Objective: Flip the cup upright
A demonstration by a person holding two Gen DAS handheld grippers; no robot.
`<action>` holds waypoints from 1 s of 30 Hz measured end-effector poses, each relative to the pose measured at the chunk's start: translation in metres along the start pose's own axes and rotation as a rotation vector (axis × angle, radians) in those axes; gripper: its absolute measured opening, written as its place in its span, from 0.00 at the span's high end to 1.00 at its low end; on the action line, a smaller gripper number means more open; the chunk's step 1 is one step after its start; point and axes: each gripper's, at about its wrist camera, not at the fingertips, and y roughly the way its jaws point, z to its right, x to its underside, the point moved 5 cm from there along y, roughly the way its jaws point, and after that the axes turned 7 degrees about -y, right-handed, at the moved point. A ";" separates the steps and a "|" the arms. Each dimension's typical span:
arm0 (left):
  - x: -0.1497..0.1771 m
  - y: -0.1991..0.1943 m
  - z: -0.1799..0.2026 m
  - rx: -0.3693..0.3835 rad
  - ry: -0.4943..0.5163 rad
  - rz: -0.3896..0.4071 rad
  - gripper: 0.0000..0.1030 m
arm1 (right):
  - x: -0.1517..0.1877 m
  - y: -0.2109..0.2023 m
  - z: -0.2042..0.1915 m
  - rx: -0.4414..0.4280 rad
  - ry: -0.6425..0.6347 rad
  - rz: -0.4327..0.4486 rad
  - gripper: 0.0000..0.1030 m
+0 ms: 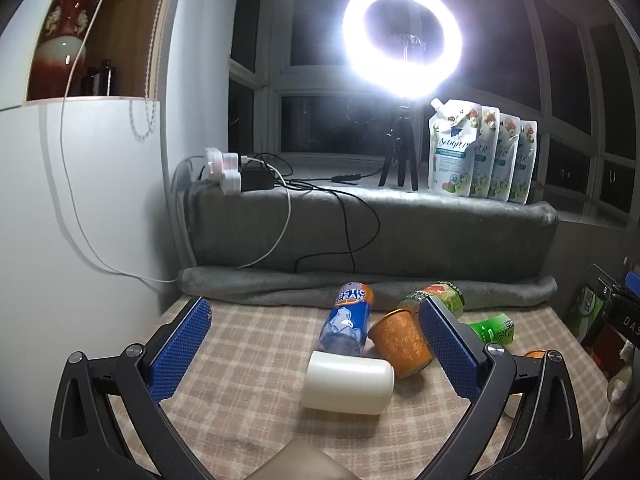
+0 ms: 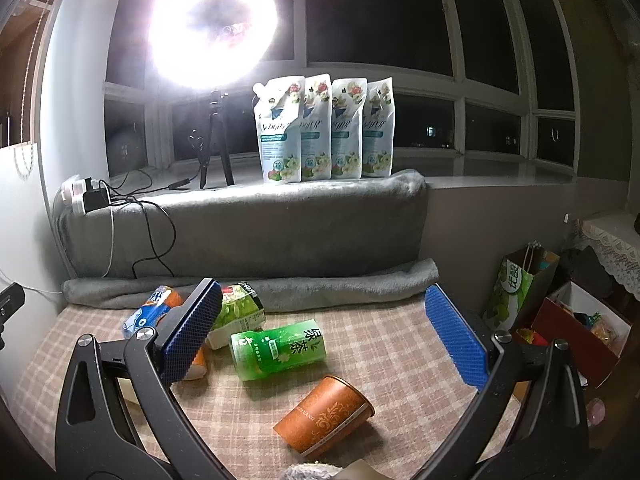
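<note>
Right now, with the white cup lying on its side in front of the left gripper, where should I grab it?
Take the white cup across its round wall, near the middle, coming down from above with the open left gripper. It lies sideways across the checked cloth, so probably only the curved sides offer the pads opposing faces.

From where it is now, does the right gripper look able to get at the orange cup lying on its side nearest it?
Probably yes. The right gripper is open, and the orange cup lies on the checked cloth below the gap between its fingers, with nothing over it. The green can lies apart, farther back.
</note>
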 end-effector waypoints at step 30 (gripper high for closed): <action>0.004 0.003 -0.004 -0.008 -0.009 -0.004 0.00 | 0.001 0.001 -0.006 -0.021 -0.006 -0.018 0.00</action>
